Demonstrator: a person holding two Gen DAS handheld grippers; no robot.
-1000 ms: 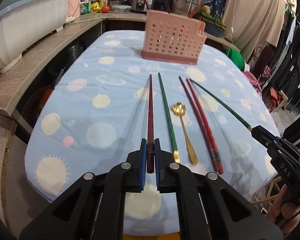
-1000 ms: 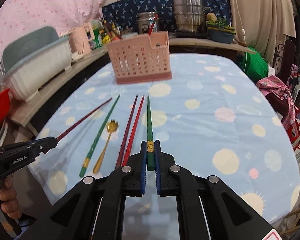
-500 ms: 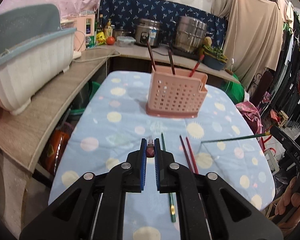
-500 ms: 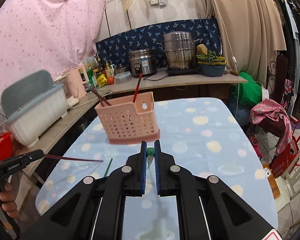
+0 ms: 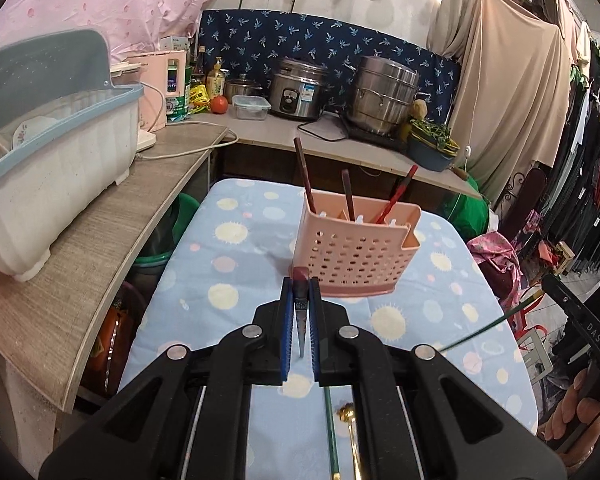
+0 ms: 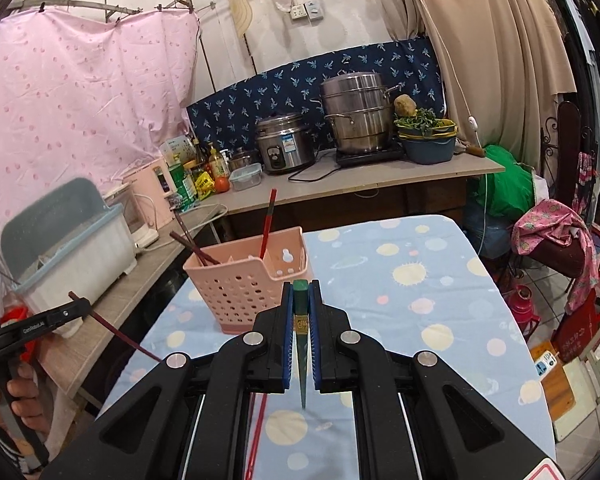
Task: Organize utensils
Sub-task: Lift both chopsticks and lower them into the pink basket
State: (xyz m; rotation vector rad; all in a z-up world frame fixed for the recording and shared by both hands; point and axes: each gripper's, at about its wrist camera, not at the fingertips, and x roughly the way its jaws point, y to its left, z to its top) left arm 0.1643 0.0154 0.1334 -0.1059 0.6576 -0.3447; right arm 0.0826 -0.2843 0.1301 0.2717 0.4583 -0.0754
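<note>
left hand-held gripper (image 5: 301, 300): clamped on dark red chopstick (image 5: 300, 320) | right hand-held gripper (image 6: 301, 304): clamped on green chopstick (image 6: 301, 344)

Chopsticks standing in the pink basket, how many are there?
3: two dark ones at its left and middle, one red leaning at its right. Shorter things may be hidden inside the pink basket.

Your left gripper (image 5: 301, 300) hides most of the green chopstick (image 5: 332, 436) and gold spoon (image 5: 350, 424) on the worktop (image 5: 236, 264); the frame's bottom edge cuts both off. The basket (image 5: 356, 252) conceals its chopsticks' lower ends.
</note>
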